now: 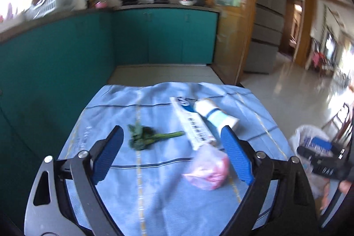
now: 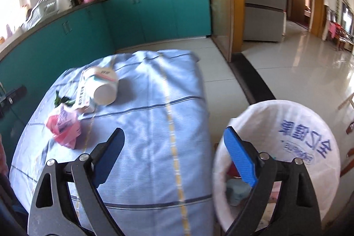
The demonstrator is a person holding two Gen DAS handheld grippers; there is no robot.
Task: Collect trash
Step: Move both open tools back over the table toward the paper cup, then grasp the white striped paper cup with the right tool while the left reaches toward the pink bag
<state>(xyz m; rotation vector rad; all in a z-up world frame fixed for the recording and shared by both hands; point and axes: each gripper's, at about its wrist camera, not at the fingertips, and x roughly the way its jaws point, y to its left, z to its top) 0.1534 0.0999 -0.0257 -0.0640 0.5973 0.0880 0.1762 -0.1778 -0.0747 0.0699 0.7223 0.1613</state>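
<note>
Bare blue cloth [image 2: 154, 125] across the table's near and right parts, cup [image 2: 104, 85], flat box [image 1: 194, 125], pink bag [image 1: 205, 169] and green stalk [image 1: 152, 136] clustered together at its far left, lined bin [image 2: 305, 125] standing open just off the table's right edge

Teal cabinets [image 1: 163, 37] line the kitchen; glossy pale floor [image 2: 298, 54]; bright daylight.

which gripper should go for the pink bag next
Left, probably. The left gripper is open with the pink bag lying just inside its right finger. The right gripper, also open, is over by the bin, farther from the bag.
</note>
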